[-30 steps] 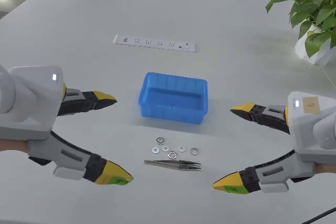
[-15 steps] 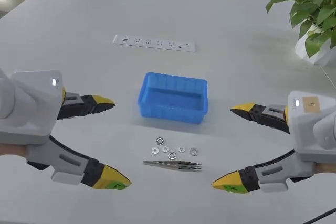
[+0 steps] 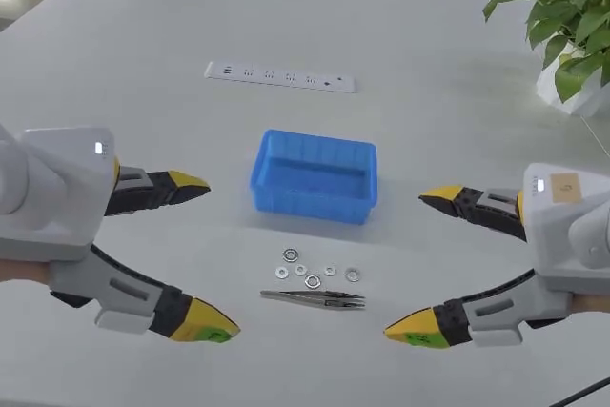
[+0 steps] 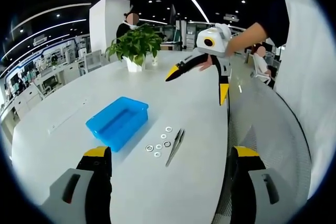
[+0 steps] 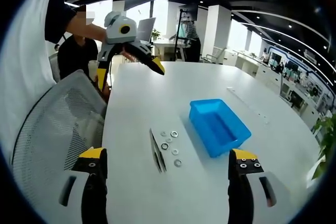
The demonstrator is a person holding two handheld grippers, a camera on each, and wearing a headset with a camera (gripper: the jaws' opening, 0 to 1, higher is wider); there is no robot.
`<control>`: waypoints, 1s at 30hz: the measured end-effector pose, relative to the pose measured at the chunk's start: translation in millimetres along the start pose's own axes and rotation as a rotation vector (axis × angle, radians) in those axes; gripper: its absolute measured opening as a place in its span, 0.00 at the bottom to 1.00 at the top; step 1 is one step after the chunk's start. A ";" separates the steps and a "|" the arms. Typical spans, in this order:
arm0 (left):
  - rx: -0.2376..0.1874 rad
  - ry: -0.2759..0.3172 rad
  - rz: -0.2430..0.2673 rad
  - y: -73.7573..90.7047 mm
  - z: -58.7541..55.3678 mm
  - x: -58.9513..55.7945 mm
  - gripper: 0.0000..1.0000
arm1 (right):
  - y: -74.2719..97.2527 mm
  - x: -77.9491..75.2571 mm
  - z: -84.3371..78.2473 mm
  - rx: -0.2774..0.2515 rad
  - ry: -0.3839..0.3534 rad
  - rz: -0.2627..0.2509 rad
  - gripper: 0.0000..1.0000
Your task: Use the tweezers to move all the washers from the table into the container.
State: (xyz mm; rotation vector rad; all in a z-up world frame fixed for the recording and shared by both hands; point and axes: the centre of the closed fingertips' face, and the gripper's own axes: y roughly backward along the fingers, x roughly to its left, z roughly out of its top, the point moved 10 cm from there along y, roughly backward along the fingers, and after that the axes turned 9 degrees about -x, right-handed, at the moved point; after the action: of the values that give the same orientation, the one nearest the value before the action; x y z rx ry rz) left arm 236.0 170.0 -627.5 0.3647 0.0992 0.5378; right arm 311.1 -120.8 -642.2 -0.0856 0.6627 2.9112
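Observation:
Several small metal washers [image 3: 312, 269] lie loose on the white table, just in front of the blue plastic container [image 3: 315, 176]. Silver tweezers [image 3: 315, 299] lie flat on the near side of the washers. My left gripper [image 3: 214, 256] hovers open to the left of them, and my right gripper [image 3: 408, 266] hovers open to the right; both hold nothing. From the left gripper view, the container [image 4: 118, 120], washers [image 4: 159, 142] and tweezers [image 4: 175, 146] lie ahead between the jaws. The right gripper view has the container [image 5: 219, 126], washers [image 5: 170, 145] and tweezers [image 5: 156, 157].
A white power strip [image 3: 280, 77] lies behind the container. A potted plant [image 3: 562, 16] stands at the table's far right. A mesh chair [image 5: 58, 124] sits by the table's near edge. People stand in the background.
My left gripper has sunk very slightly toward the near edge. The washers, tweezers, container and right gripper sit as before.

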 end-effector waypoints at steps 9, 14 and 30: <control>-0.015 0.008 0.010 -6.8 0.6 3.4 0.99 | -1.4 -1.0 -2.8 0.007 -0.007 0.001 0.97; -0.018 0.004 0.001 -10.2 1.8 4.5 0.99 | -3.1 -3.2 -4.0 0.006 -0.010 0.004 0.97; -0.048 -0.026 0.027 -10.3 -8.5 14.1 0.98 | -13.9 -7.4 -4.9 -0.007 -0.028 -0.005 0.92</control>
State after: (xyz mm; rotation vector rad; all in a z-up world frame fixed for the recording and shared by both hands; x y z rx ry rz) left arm 251.5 171.8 -639.1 0.3261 0.0564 0.5615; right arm 320.7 -111.6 -651.9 -0.0463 0.6476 2.9045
